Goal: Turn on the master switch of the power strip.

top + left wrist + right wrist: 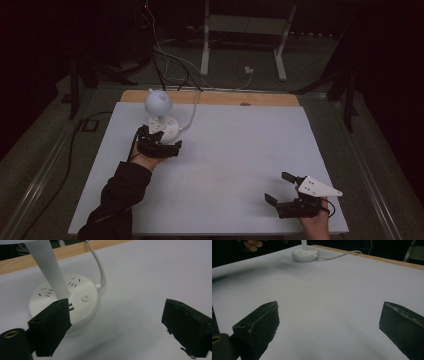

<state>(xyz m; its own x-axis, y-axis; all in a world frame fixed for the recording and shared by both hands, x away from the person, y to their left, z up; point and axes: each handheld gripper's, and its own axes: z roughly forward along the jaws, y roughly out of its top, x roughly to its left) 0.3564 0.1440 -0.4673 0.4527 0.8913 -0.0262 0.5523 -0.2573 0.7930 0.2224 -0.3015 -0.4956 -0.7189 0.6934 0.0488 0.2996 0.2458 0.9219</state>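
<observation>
Left claw open, round white lamp base

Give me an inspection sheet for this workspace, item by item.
Surface: white sheet over a wooden table, wood edge showing at the back.
Job's things: white desk lamp with round socket base, upright.
Clutter: nothing seen.
Grippers: left tool open, at the lamp base, nothing between the jaws; right tool open, near the front right corner, apart from the lamp.
Cables: white lamp cord runs off the back edge; dark cables on the floor.
Surroundings: dark room, white metal frame behind.
</observation>
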